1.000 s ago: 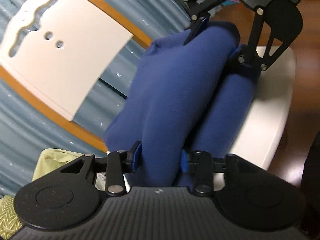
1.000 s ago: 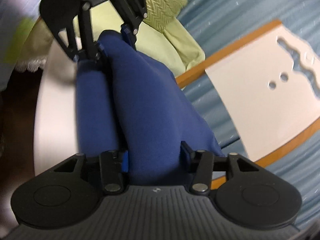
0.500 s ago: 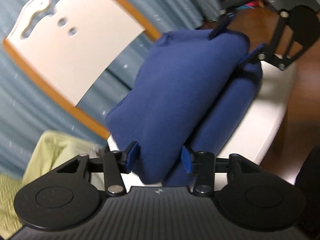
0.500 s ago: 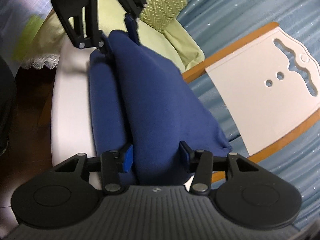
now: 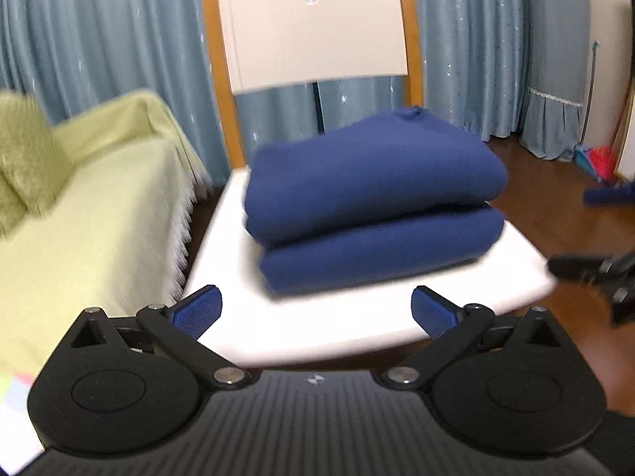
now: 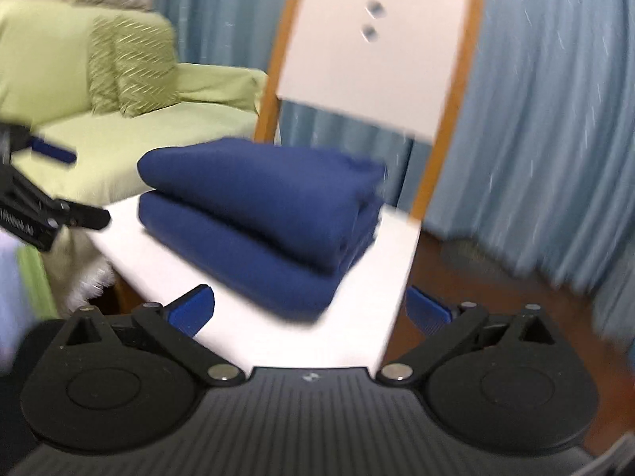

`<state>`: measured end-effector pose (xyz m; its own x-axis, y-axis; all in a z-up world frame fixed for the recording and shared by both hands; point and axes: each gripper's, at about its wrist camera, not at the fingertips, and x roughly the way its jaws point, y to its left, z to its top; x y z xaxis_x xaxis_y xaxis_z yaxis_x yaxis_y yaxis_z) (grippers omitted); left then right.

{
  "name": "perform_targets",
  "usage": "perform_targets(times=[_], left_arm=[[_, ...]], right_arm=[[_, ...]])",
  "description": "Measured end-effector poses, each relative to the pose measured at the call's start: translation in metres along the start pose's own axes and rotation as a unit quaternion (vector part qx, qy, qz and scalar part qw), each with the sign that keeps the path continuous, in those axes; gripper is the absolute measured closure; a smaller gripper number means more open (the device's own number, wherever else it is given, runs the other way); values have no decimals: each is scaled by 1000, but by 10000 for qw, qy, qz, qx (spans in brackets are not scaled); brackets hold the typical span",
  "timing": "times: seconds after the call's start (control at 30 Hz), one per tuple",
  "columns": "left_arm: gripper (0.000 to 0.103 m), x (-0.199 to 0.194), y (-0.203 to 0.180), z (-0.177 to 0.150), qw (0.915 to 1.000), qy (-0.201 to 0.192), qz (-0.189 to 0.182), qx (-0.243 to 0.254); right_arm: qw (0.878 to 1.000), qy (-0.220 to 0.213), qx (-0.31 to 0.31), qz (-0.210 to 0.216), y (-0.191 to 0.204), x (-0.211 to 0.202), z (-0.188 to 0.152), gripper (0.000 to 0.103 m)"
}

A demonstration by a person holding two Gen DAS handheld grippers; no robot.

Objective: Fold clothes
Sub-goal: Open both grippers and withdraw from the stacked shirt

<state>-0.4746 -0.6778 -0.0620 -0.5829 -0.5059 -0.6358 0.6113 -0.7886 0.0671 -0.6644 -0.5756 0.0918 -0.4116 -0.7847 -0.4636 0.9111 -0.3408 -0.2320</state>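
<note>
So the blue garment point(image 5: 373, 194) is sitting on the white chair seat point(image 5: 341, 317), folded over into a fat two-layer bundle, fold edge facing the cameras. It sits toward the back of the seat, close under the chair backrest point(image 5: 317, 20), with a strip of bare seat in front of it. My guess on why it's there: the seat is the only flat, firm work surface around, and the backrest gives a natural stop to square the stack against. The bundle looks tidy and stays put with nothing touching it, so I'd say this fold is basically done.

Fingers now. The left gripper point(image 5: 315, 311) is just in front of the seat's front edge, jaws opening and spread wide, blue pads clear on both sides, with nothing between them except the view of the seat. It touches neither garment nor seat as far as I can see. The right gripper point(image 6: 309, 311) is the same deal: jaws opening, splayed wide, holding nothing, hovering off the seat's front corner. Each one also peeks into the other's view, off to the side of the seat and apart from the garment.

Beside the chair there's the green sofa point(image 5: 99, 198), behind it blue curtains point(image 5: 99, 39).
</note>
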Motion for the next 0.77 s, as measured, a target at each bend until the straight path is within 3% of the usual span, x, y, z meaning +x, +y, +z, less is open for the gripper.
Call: perform_targets(times=[0.13,0.27,0.77], left_arm=[[1,-5,-4,0,9998,162,113,-87],[1,-3,-9,0,9995,184,-55,-247],[1,-5,-17,11,9995,-120,-257,-167]], right_arm=[[9993,201,288,125,4,-4,-11,1],[9995,129,253,118,5,-11,-13,1],[9998,0,207,17,1,-17,-5,1]])
